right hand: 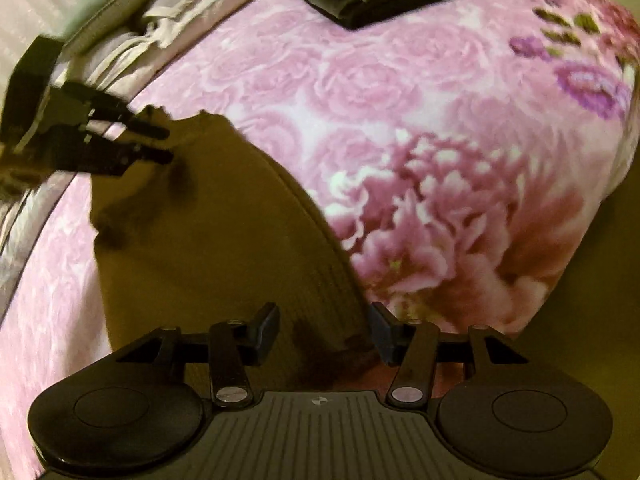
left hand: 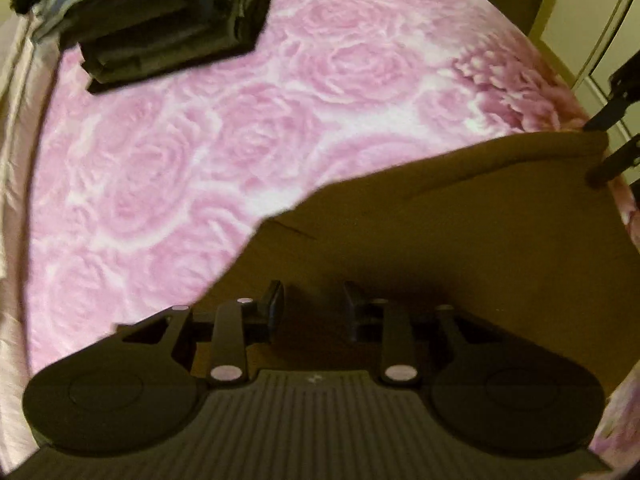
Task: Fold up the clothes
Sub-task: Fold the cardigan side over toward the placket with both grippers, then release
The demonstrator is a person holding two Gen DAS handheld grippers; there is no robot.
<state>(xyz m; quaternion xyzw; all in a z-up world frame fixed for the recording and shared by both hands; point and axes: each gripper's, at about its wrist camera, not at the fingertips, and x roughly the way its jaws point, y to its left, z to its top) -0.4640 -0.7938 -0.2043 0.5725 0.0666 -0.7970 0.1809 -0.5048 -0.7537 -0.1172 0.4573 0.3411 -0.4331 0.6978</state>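
**Left wrist view: brown garment down flat, both tongs open at its edges**

Brown garment [left hand: 460,232] spread on the near part of the pink floral bedspread [left hand: 200,152], mostly smooth, with one soft ridge running toward its far corner. Ribbed hem visible along the edge in the right wrist view.

Left gripper [left hand: 314,304] low over the cloth, jaws parted to a middling gap, fabric beneath and between them but nothing pinched. Right gripper [right hand: 326,328] parted wider, straddling the hem edge, likewise gripping nothing as far as can be told.

Probably the moment just ahead of a fold grab, so:

- Settle each lower finger under the edge before closing; catch every layer, not only the top one.
- Close both sides together, on matching points of the edge, to keep the fold line straight.
- Lift only enough to clear the bedspread; plush pile likely to drag and bunch thin fabric.
- Carry the edge over evenly and flatten the ridge on landing.

Farther off, a stack of dark folded clothes [left hand: 168,20] at the far side of the bed, well apart from the work; likely the place for the finished piece.
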